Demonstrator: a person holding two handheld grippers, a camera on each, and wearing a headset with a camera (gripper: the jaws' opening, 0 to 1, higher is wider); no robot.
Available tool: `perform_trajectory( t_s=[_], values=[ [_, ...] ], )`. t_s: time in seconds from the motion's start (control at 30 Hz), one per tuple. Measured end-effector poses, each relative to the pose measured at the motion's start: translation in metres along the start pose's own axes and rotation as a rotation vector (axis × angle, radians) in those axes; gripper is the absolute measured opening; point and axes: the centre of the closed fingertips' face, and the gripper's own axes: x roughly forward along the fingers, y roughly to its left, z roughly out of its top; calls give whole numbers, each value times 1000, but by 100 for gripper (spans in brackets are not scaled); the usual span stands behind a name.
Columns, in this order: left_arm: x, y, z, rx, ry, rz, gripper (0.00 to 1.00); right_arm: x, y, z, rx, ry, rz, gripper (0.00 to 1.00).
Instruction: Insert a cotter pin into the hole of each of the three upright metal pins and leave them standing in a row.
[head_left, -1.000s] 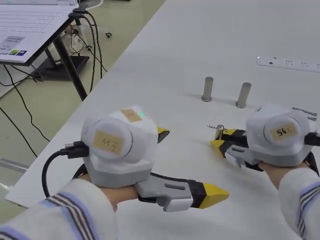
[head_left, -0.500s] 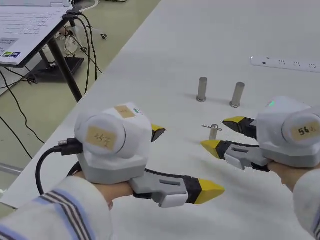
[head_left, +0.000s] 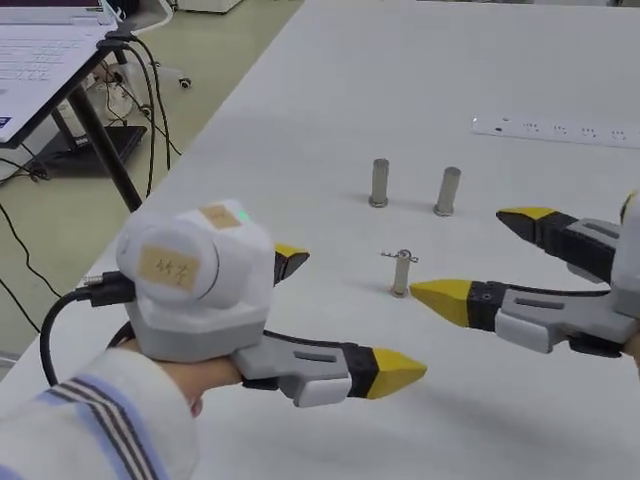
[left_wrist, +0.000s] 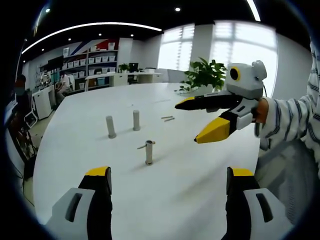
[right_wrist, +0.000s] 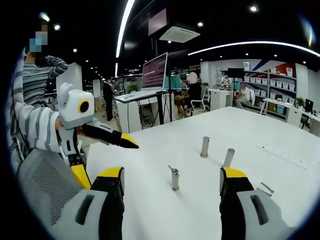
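While L gripper (head_left: 357, 313) & R gripper (head_left: 458, 252) fingers gape wide, pinned post (head_left: 401, 275) stands btwn, power strip (head_left: 555, 130) beyond.

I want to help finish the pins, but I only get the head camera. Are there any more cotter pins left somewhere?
Observer: Yes. The left gripper view shows loose cotter pins lying on the table, right of the two bare metal pins.
Operator: Are they close to the right gripper?
Observer: Fairly close, I think: in the right gripper view they lie low on the right, beside its right-hand jaw.
Operator: Is anyone else there?
Observer: Yes, a person sits in the background beyond the table.
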Motion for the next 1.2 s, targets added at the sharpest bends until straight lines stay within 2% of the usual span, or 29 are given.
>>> perform_trajectory(
  t_s=[0.07,0.13,0.2,0.37,0.4,0.53,0.8,0.9,1.03,1.2],
  values=[
    [0,-1,-2,1,5,-4,95,-8,-1,1,38,-19,-9,80],
    [-1,-2,-4,1,11,-5,95,-16,0,3,114,-61,-20,84],
    [-1,-2,-5,1,15,-8,95,-25,-2,1,165,-81,-38,88],
    [-1,-1,-2,7,12,-12,95,-45,-9,-10,187,-65,-96,91],
    [-1,0,0,8,10,-12,95,-52,-14,-14,203,-54,-132,91],
    [-2,2,2,7,4,-12,95,-75,-25,-18,272,-88,-199,94],
    [-6,8,0,-7,13,-19,96,-105,-38,-30,327,-69,-283,98],
    [-8,12,1,-21,5,-15,96,-111,-40,-33,325,-62,-299,98],
    [-9,17,5,-26,-1,-11,96,-114,-41,-40,321,-26,-310,98],
    [-9,26,12,-23,-6,-1,96,-117,-44,-41,330,-23,-325,98]
  ],
)
